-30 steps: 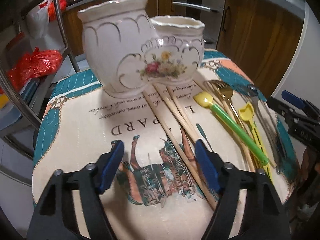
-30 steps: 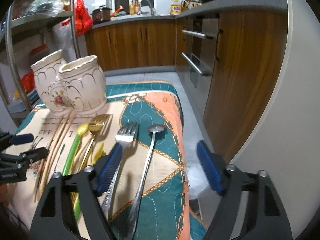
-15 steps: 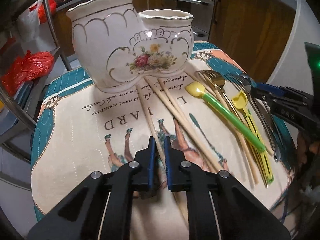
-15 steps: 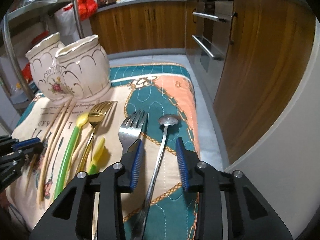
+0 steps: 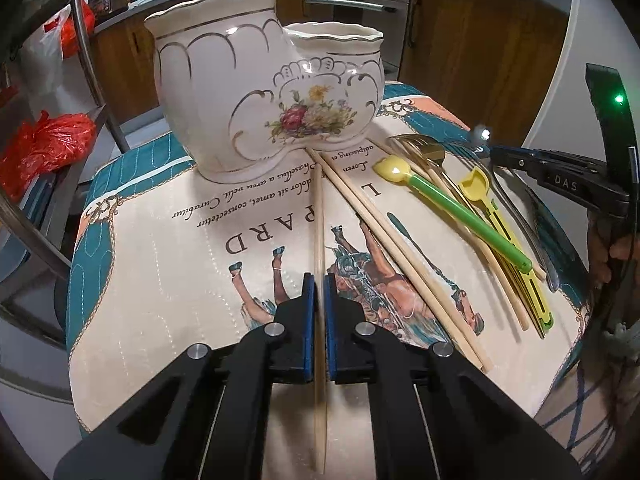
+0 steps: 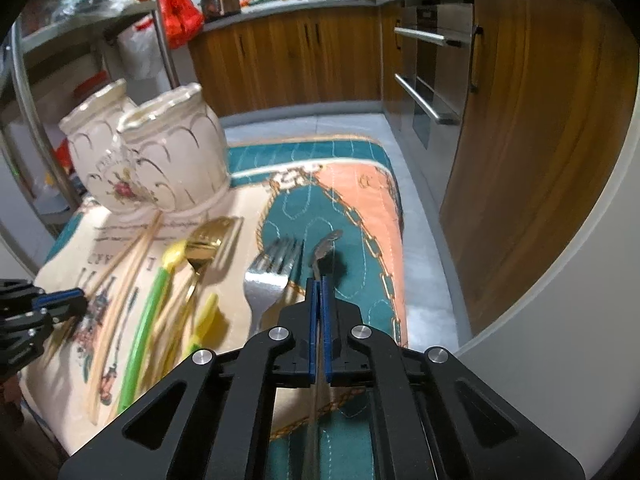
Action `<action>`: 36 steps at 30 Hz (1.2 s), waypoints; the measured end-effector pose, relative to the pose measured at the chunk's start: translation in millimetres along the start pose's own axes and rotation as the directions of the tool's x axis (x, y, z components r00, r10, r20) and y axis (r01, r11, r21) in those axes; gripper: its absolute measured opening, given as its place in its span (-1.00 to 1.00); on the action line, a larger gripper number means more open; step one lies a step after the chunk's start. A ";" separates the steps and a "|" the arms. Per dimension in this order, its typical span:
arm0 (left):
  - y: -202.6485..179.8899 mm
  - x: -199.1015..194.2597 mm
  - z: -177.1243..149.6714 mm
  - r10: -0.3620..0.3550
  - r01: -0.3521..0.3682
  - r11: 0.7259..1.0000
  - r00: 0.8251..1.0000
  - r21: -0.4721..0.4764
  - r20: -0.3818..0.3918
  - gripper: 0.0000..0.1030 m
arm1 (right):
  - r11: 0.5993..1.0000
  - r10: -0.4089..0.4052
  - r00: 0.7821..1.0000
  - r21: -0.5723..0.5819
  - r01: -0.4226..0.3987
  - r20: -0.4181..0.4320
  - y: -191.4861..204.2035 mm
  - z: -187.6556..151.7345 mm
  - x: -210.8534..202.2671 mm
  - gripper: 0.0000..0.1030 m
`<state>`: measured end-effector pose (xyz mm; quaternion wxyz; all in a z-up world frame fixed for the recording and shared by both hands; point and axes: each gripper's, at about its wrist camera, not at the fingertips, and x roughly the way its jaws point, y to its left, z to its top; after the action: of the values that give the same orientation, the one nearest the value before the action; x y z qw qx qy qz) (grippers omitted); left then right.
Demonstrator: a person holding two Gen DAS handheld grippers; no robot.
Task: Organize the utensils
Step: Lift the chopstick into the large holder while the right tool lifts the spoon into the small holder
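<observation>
A white floral double-pot ceramic holder point(image 5: 272, 104) stands at the back of the printed cloth point(image 5: 168, 272); it also shows in the right wrist view point(image 6: 152, 160). My left gripper point(image 5: 319, 280) is shut on one wooden chopstick point(image 5: 319, 216), held slightly raised. Other chopsticks point(image 5: 384, 232), a green-handled yellow spoon point(image 5: 452, 208), a yellow scoop point(image 5: 492, 208) and a gold fork point(image 5: 420, 148) lie to its right. My right gripper point(image 6: 319, 284) is shut on a silver spoon point(image 6: 326, 246), lifted beside a silver fork point(image 6: 272, 276).
Wooden kitchen cabinets point(image 6: 304, 52) and an oven point(image 6: 432, 72) stand behind. A metal rack point(image 5: 80, 92) with red bags point(image 5: 44, 144) stands at the left. The table's right edge drops to the grey floor point(image 6: 424, 248).
Both grippers closed: the left on a chopstick, the right on the silver spoon. Both utensils are now lifted slightly, and the chopstick has swung in line with the left gripper.
</observation>
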<state>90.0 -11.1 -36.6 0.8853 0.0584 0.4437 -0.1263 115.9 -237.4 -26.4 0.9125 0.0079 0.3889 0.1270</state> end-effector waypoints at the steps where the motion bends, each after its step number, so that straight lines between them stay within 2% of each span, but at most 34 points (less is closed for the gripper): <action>1: 1.1 -1.0 -0.6 -0.004 0.004 1.000 1.000 -0.002 0.004 -0.91 | 1.000 0.000 1.000 -0.001 0.000 0.006 0.2 -0.3 -1.5 -0.96; 4: 5.5 -6.3 -3.0 -0.007 0.007 1.000 1.000 -0.005 0.021 -0.91 | 1.000 0.016 0.999 -0.005 -0.016 0.030 1.3 -1.2 -8.5 -0.96; 8: 14.8 -19.5 -7.8 -0.027 0.028 0.999 0.998 -0.017 0.064 -0.91 | 0.999 0.035 0.994 -0.037 -0.031 0.104 10.2 -3.3 -30.0 -0.96; 12: 22.1 -34.1 -12.9 -0.049 0.051 0.999 0.990 -0.016 0.129 -0.91 | 0.995 0.068 0.978 -0.083 -0.053 0.199 20.8 -0.3 -56.6 -0.96; 15: 24.2 -47.0 -17.2 -0.073 0.074 0.997 0.978 0.001 0.197 -0.91 | 0.992 0.083 0.961 -0.113 -0.054 0.265 32.1 2.4 -72.8 -0.96; 19: 26.8 -64.8 -22.9 -0.086 0.081 0.996 0.946 0.028 0.314 -0.91 | 0.988 0.096 0.926 -0.150 -0.043 0.365 49.4 3.4 -92.8 -0.96; 23: 33.1 -77.4 -25.8 -0.089 0.090 0.996 0.907 0.017 0.413 -0.91 | 0.984 0.094 0.875 -0.178 -0.009 0.474 66.8 10.9 -106.2 -0.96; 24: 34.0 -79.1 -25.3 -0.089 0.091 0.996 0.901 0.014 0.424 -0.91 | 0.984 0.096 0.865 -0.179 -0.008 0.492 68.9 12.6 -107.7 -0.96; 28: 39.4 -91.0 -15.2 -0.087 0.096 0.995 0.862 0.007 0.499 -0.91 | 0.985 0.112 0.827 -0.170 -0.020 0.552 75.7 29.0 -109.9 -0.96; 32: 46.7 -100.8 7.7 -0.105 0.123 0.992 0.834 0.002 0.542 -0.91 | 0.985 0.139 0.820 -0.166 -0.054 0.556 82.4 54.5 -99.1 -0.96; 36: 56.9 -107.3 38.7 -0.106 0.131 0.991 0.803 0.000 0.587 -0.91 | 0.987 0.136 0.804 -0.147 -0.061 0.579 86.7 76.8 -92.3 -0.96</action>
<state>73.9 53.7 72.0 0.9703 -0.0291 0.1547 -0.1839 89.5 -169.0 102.3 0.9788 0.0116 0.0785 0.1888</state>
